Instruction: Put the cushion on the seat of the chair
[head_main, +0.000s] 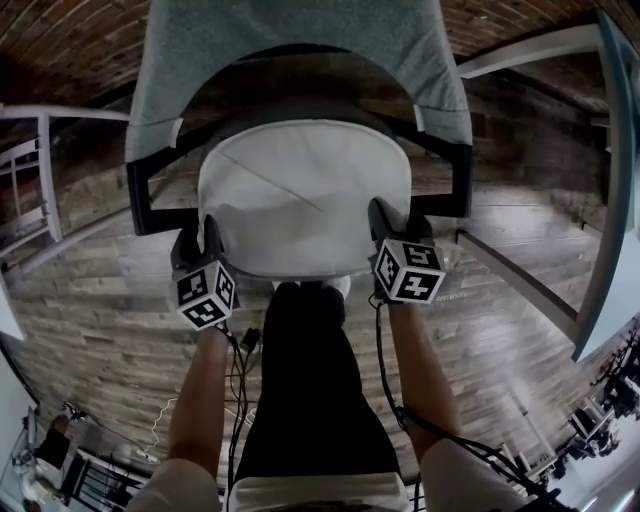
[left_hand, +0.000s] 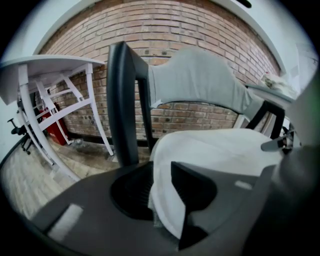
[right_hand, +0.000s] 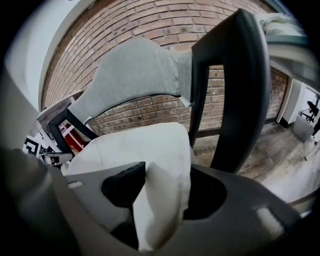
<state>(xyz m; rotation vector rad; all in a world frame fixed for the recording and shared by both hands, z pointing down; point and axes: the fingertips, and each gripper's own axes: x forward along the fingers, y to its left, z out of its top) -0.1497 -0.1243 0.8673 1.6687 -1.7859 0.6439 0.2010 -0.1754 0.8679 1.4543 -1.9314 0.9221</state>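
The white cushion lies flat on the seat of the chair, below its grey backrest. The left gripper sits at the seat's front left edge and the right gripper at its front right. Both have their jaws spread wide, with a slack fold of cushion rim between them, unpinched (dark gaps flank the cloth). The cushion looks soft, light and floppy, so it is best taken by the rim, both sides together

Chair back cut off by top edge, seat hidden beneath cushion, corner clutter indistinct
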